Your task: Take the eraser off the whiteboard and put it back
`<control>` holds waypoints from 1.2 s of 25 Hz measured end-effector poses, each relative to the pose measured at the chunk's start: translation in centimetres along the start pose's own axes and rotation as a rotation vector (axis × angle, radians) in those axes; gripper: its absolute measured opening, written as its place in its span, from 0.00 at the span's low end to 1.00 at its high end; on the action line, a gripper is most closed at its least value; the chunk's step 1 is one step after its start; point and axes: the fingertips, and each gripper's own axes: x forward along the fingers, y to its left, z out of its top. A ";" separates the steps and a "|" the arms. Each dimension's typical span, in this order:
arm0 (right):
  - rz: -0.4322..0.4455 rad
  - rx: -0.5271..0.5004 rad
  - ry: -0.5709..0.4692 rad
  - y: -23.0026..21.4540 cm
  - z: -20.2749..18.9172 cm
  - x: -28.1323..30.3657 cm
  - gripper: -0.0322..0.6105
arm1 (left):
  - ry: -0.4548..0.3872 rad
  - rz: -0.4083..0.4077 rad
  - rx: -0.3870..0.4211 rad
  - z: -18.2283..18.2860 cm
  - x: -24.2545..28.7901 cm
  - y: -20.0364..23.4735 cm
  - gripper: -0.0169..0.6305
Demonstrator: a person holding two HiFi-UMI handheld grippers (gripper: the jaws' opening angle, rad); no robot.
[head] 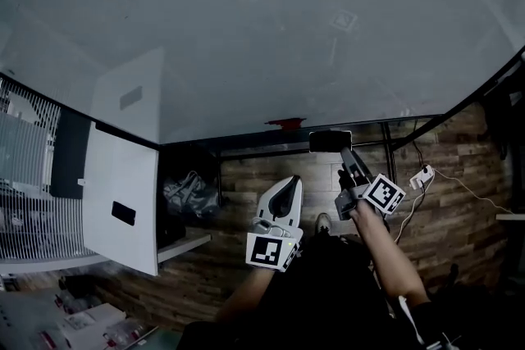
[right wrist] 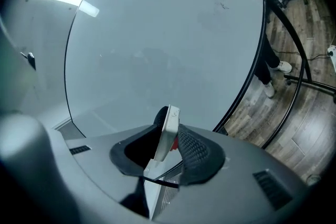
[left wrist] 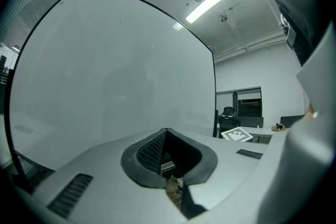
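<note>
Right gripper view: the right hand-held gripper [right wrist: 170, 119] is clamped on the eraser [right wrist: 165, 141], edge-on in front of the whiteboard [right wrist: 157, 34]. The left hand-held gripper [left wrist: 166, 132] has its jaws together and empty, facing the board.

The large white flat whiteboard [head: 246, 29] stands in front of the person. Near its lower edge the thin white plastic-backed eraser [right wrist: 167, 131] sits edge-on between the jaws of the right gripper [head: 340, 152]. The left gripper [head: 291, 183] is just beside that one, to its left and lower. A small red item [head: 285, 124] lies at the board's lower edge, above the left gripper. On the brown wood-plank floor [head: 459, 234], a dark crumpled bag [head: 190, 197] lies left of the grippers and a white power strip [head: 422, 175] lies to their right. A white flat panel [head: 121, 209] stands left of the bag
</note>
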 end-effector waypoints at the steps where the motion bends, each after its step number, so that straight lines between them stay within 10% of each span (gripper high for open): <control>1: -0.001 -0.015 -0.003 0.3 0.0 -0.2 0.25 | -0.001 -0.001 -0.005 0.0 -0.1 0.1 0.04; 30: -0.034 -0.687 -0.136 10.8 0.1 -5.1 0.25 | -0.021 0.016 -0.031 0.5 -3.0 2.0 0.04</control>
